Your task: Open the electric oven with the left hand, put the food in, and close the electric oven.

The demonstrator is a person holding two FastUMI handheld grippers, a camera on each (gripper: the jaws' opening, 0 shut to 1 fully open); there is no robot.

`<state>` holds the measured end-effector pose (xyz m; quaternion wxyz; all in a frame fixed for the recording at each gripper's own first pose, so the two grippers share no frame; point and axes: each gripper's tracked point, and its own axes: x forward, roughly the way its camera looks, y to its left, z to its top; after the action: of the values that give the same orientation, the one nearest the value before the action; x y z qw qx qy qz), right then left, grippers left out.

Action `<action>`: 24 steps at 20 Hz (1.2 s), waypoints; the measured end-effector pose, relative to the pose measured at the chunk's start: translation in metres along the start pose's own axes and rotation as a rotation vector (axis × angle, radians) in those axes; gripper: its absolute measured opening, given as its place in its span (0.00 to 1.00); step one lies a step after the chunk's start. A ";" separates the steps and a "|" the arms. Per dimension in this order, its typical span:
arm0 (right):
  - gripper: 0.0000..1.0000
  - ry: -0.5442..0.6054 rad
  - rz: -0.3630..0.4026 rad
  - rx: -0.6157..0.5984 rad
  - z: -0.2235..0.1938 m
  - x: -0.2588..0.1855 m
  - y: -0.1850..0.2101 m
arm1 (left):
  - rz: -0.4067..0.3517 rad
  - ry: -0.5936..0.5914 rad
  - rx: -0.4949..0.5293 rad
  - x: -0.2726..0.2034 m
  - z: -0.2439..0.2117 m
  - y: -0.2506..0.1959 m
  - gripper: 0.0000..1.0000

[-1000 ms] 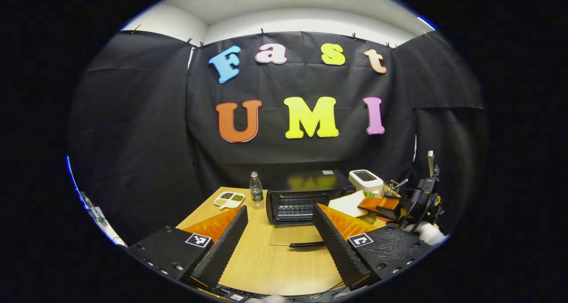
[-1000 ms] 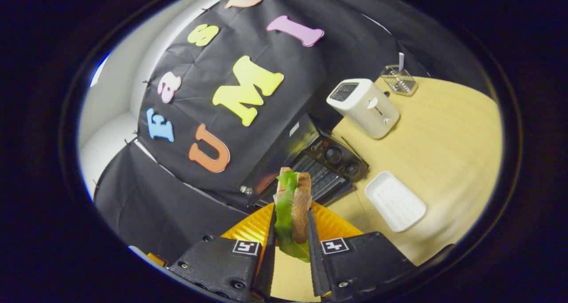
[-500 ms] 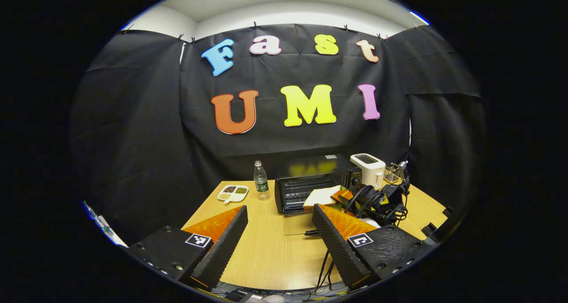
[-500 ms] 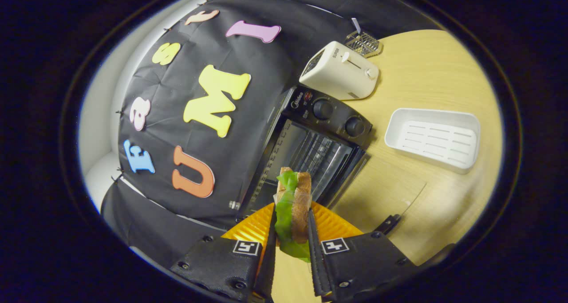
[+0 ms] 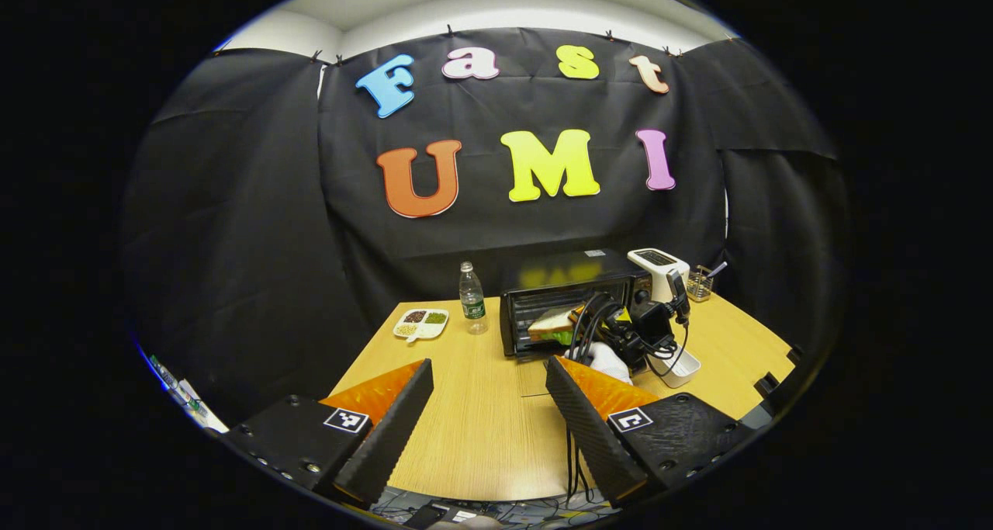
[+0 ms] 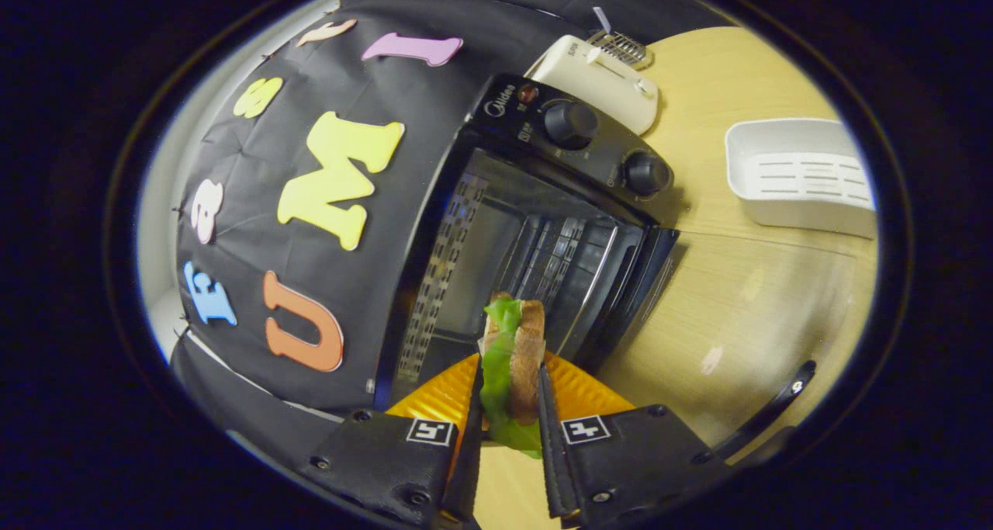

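Right gripper view: sandwich (image 6: 512, 363) base hidden between clamping fingers (image 6: 469, 429).

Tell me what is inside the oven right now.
The open oven shows a bare wire rack and perforated side wall. The sandwich in the right gripper hides the lower front.

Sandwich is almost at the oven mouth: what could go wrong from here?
1. The right hand-held gripper pinches the sandwich on edge; lettuce hangs loose and may snag on the oven rack or drop.
2. The glass door lies flat on the table below the approach; a low hand could knock it.
3. The left hand-held gripper, open, hangs back from the door handle.
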<state>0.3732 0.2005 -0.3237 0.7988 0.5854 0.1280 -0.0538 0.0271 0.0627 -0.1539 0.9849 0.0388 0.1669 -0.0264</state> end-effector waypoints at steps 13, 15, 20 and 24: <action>0.56 -0.048 -0.160 -0.288 0.026 0.036 -0.017 | 0.028 0.021 -0.024 0.005 -0.001 0.008 0.96; 0.84 -0.055 -0.158 -0.386 0.036 0.029 -0.010 | 0.031 0.018 -0.031 0.006 0.000 0.008 0.96; 0.87 0.002 -0.121 -0.535 0.045 -0.016 0.003 | 0.034 -0.015 -0.048 0.009 0.012 0.005 0.96; 0.87 0.066 -0.106 -0.693 0.056 -0.080 0.010 | 0.031 -0.052 -0.063 0.008 0.026 -0.001 0.96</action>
<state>0.3064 0.1454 -0.2772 0.9415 0.2737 0.1946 -0.0298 0.0433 0.0594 -0.1323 0.9899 0.0098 0.1415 -0.0067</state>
